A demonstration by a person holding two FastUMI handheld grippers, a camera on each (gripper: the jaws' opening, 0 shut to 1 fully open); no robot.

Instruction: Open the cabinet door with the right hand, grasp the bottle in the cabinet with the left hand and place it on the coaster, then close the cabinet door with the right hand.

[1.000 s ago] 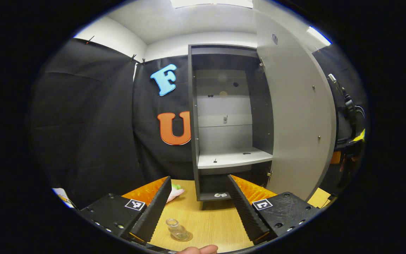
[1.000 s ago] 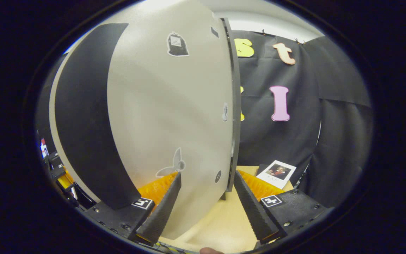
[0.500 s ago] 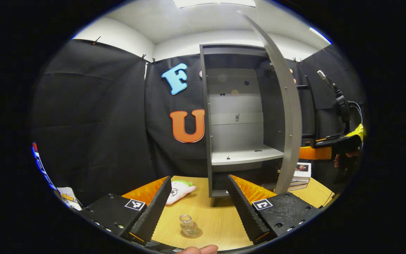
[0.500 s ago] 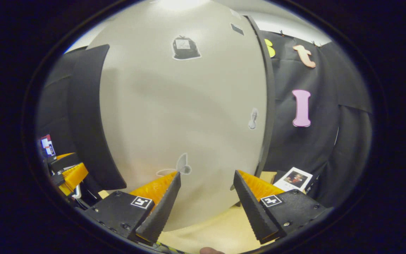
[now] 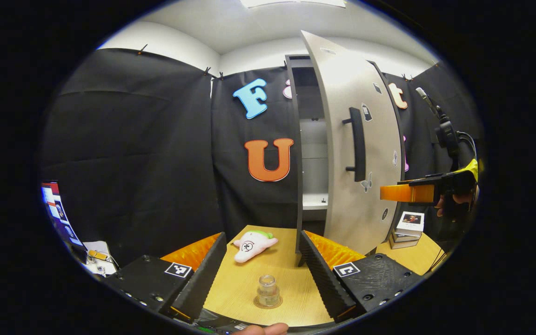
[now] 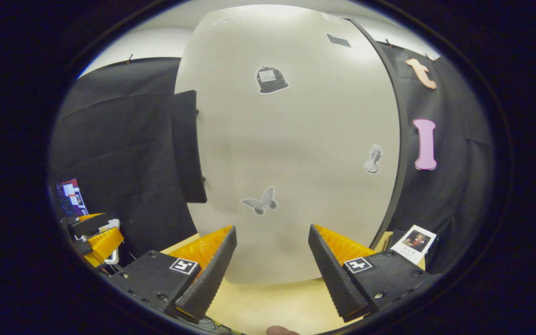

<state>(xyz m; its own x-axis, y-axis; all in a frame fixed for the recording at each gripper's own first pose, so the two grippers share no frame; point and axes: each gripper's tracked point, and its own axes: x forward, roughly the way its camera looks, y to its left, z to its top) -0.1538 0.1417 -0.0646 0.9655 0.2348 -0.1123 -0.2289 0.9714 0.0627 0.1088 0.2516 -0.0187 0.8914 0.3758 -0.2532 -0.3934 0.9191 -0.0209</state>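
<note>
A small clear glass bottle [image 5: 268,291] stands upright on a round coaster [image 5: 268,304] on the wooden table, low between the fingers of my open left gripper [image 5: 262,236], which holds nothing. The grey cabinet door [image 5: 361,153] with its dark handle [image 5: 356,144] stands partly shut, leaving a narrow gap onto the shelf [image 5: 314,202]. My right gripper [image 5: 403,192], held by a hand [image 5: 456,204], points at the door's outer face. In the right gripper view the door [image 6: 296,153] looms close ahead of the open right gripper [image 6: 271,229]; its handle [image 6: 186,149] is at left.
A white plush toy [image 5: 254,242] lies on the table [image 5: 235,288] left of the cabinet foot. A stack of books [image 5: 407,225] sits at the table's right end, also seen as books [image 6: 414,242]. The left gripper [image 6: 96,232] shows far left in the right gripper view.
The cabinet door has swung from wide open to nearly shut, with the right gripper following its outer face. The left gripper has drawn back and turned left; the bottle stays on the coaster.
</note>
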